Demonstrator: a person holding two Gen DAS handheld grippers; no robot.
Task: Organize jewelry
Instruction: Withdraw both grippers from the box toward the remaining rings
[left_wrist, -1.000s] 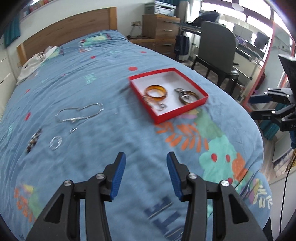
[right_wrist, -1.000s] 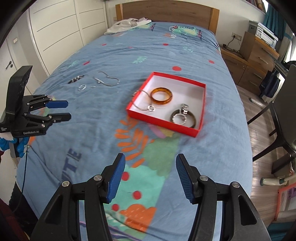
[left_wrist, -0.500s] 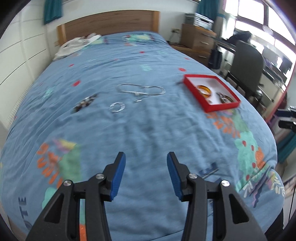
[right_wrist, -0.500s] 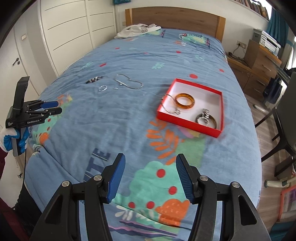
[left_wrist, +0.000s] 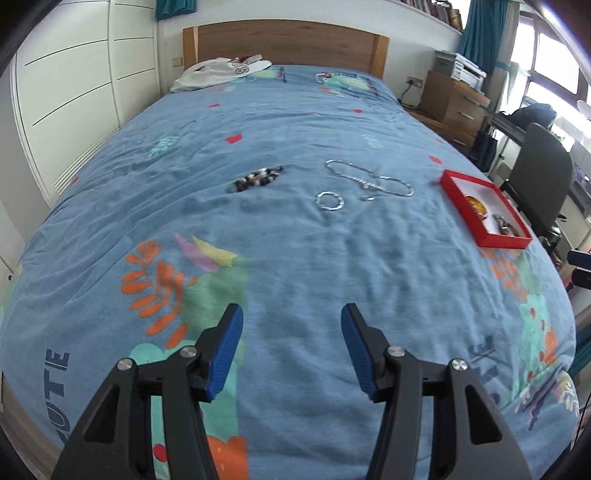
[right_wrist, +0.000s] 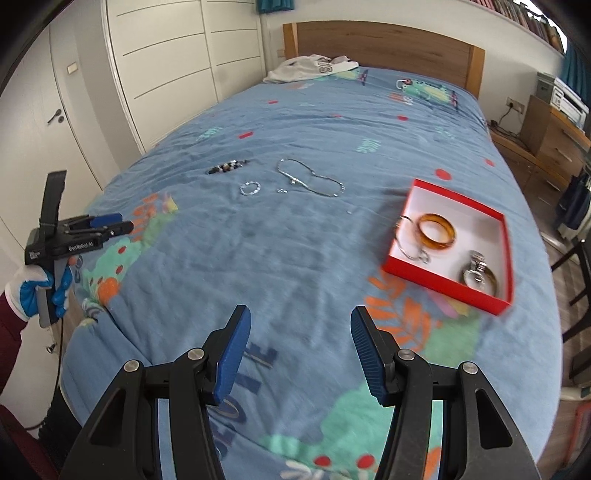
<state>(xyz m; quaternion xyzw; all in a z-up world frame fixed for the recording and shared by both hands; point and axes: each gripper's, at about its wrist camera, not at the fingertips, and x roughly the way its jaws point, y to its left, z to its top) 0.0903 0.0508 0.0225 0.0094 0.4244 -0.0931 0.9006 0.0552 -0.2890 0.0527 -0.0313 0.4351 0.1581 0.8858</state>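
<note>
On the blue bedspread (left_wrist: 295, 258), the red box (right_wrist: 452, 284) serves as landmark: inside it lie an amber bangle (right_wrist: 436, 229), a wire hoop (right_wrist: 408, 240) and a watch (right_wrist: 478, 275). Left of the box, well apart, lie a silver chain (left_wrist: 369, 179), a small ring bracelet (left_wrist: 329, 201) and, farthest away, a beaded bracelet (left_wrist: 258, 178). The left gripper (left_wrist: 291, 345) is opening, nothing between its fingers. The right gripper (right_wrist: 300, 347) hangs half open and empty.

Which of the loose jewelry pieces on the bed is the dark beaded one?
The beaded bracelet, farthest from the red box; the small ring-shaped bracelet and chain necklace are silver.
</note>
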